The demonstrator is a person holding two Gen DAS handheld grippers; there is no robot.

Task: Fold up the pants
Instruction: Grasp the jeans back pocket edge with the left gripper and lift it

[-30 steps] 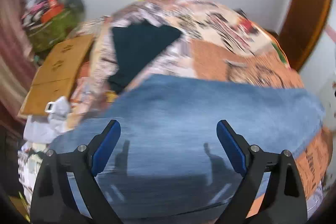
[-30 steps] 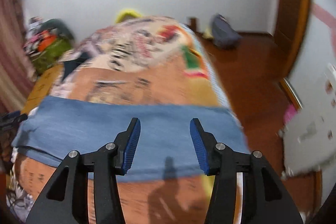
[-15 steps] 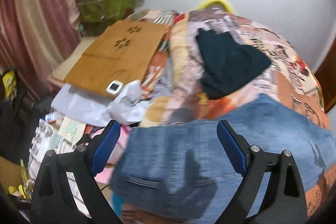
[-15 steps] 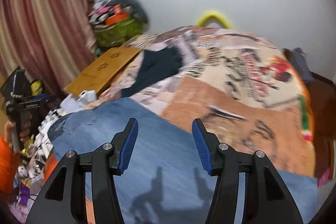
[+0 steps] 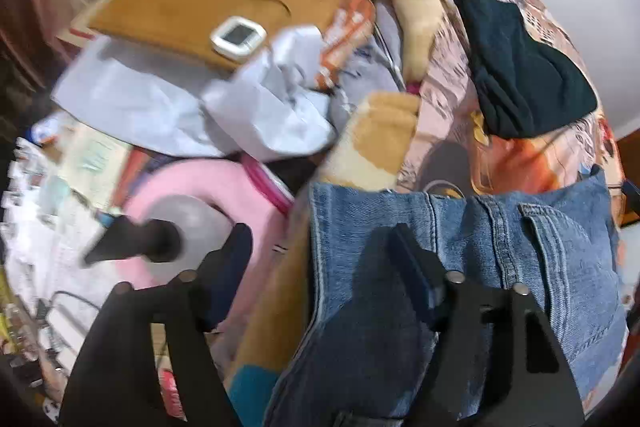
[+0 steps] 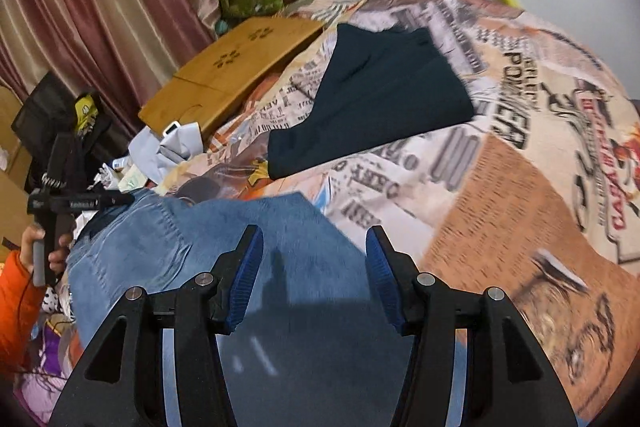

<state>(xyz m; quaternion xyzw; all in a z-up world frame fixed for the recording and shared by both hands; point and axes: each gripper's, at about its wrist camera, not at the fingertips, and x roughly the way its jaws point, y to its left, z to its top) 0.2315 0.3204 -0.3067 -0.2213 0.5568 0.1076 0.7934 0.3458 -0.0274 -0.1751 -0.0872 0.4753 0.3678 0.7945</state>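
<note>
Stitched blue denim pants (image 5: pixel 520 259) on printed blanket (image 6: pixel 520 147)

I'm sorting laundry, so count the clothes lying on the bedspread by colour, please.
Blue: 1, the jeans
Dark: 1, the folded garment
Total: 2

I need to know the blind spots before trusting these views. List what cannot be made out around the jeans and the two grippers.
- Jeans, left wrist view: the lower part is cut off by the bottom edge and covered by the left gripper.
- Whether the left gripper's fingers touch the waistband: too dark to tell.
- Jeans, right wrist view: the near part is hidden by the right gripper; the denim is motion-blurred.
- Trouser legs: in neither view.
</note>
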